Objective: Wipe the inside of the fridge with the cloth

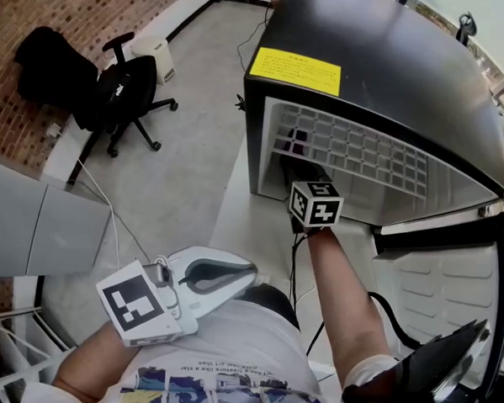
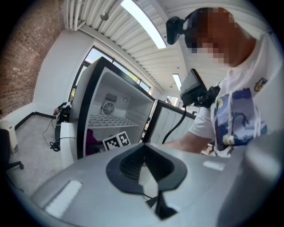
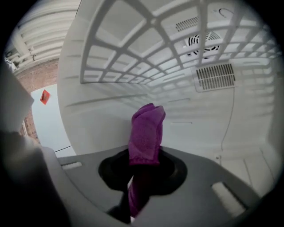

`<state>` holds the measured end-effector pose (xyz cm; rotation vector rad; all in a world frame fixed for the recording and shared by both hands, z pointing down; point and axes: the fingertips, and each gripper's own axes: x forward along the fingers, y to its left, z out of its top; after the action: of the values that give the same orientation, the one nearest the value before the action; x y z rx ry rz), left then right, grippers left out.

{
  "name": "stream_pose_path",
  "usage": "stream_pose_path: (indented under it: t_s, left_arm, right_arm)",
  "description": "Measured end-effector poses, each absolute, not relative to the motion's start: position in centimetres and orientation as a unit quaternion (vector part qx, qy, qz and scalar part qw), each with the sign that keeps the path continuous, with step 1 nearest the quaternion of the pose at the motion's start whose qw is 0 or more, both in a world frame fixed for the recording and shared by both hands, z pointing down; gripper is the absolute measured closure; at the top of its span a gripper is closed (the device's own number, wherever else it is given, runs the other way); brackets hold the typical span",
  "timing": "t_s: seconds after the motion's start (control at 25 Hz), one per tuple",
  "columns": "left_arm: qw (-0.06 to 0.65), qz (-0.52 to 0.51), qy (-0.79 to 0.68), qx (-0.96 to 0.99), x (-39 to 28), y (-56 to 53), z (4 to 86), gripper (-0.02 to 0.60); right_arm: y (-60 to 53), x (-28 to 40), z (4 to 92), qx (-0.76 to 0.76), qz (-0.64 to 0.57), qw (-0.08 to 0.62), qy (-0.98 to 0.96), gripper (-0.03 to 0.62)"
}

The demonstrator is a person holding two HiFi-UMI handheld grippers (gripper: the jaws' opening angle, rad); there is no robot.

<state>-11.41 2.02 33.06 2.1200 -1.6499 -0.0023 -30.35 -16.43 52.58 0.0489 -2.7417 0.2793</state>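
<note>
Left gripper fingers closed, empty; right gripper fingers clamp cloth inside fridge.

Right claw with cloth inside fridge, under shelf; left claw outside, before fridge, left.

White blue-printed T-shirt; grey left gripper, right gripper; black-and-white marker cubes.

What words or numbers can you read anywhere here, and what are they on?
No text here is readable.
Yellow label on top of the fridge: lines of print, too small to read.
Shirt: blue print, too blurred to read.
Marker cube: black-and-white squares only, no words.
</note>
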Motion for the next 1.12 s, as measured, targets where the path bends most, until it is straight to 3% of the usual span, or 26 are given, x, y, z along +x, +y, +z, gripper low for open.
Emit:
stream_pose_path:
  t_s: [0.64, 1.12]
  left_arm:
    - [0.211, 0.006, -0.527, 0.823, -7.1, 1.4, 32.6, 0.574]
    - [0.212, 0.012, -0.526, 0.823, -7.7, -1.1, 32.7, 0.574]
  right_arm:
    - [-29.5, -16.5, 48.8, 0.259, 0.032, 0.171, -0.950, 0.540]
    - [-34.5, -14.4, 52.4, 0.339, -0.010, 0.254, -0.906, 0.540]
